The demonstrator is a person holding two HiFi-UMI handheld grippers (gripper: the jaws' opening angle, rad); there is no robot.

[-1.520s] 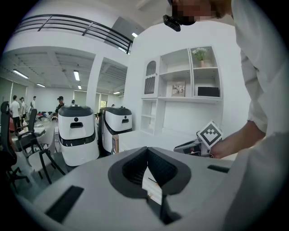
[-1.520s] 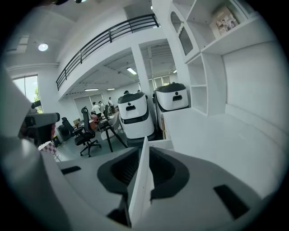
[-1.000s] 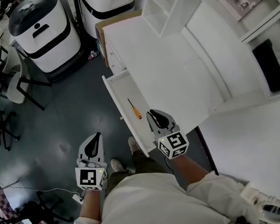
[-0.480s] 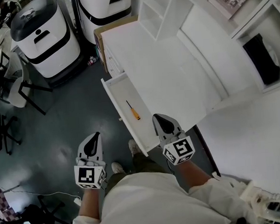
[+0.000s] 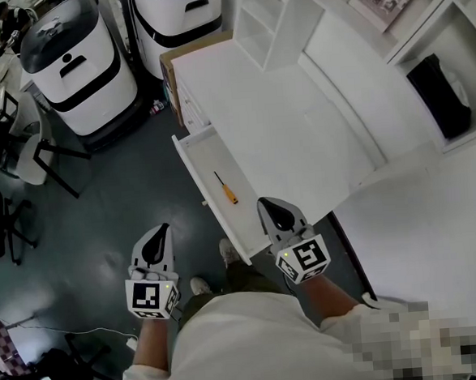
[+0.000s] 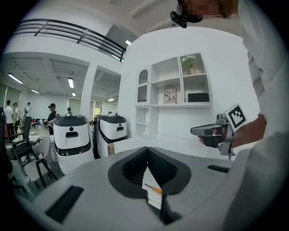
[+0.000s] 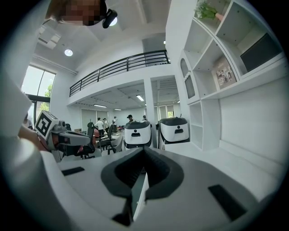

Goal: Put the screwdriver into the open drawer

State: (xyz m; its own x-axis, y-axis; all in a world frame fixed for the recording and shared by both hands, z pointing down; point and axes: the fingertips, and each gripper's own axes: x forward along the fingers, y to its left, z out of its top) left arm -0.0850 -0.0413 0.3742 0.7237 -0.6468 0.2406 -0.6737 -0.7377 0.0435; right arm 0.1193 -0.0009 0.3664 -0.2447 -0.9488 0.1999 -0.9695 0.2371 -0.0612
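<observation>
An orange-handled screwdriver (image 5: 226,188) lies loose on the floor of the open white drawer (image 5: 195,160), which juts out from the desk's left side. My right gripper (image 5: 263,201) hovers just beyond the drawer's near end, shut and empty, a short way from the handle. Over the dark floor left of the drawer, my left gripper (image 5: 167,228) hangs shut with nothing in it. In the left gripper view the screwdriver (image 6: 155,189) shows below the left gripper (image 6: 147,149), and the right gripper (image 6: 203,131) is at the right. The right gripper view shows only that gripper (image 7: 144,150) and the drawer's edge.
The white desk (image 5: 298,124) carries a shelf unit (image 5: 270,16) at the back. Two white-and-black machines (image 5: 74,58) and a cardboard box (image 5: 172,56) stand beyond the drawer. Office chairs (image 5: 16,152) are at the left. The person's shoes (image 5: 200,285) are on the floor below.
The right gripper has drawn back from beside the screwdriver's handle toward the person and has shut. The screwdriver stays lying in the drawer. The left gripper has kept still.
</observation>
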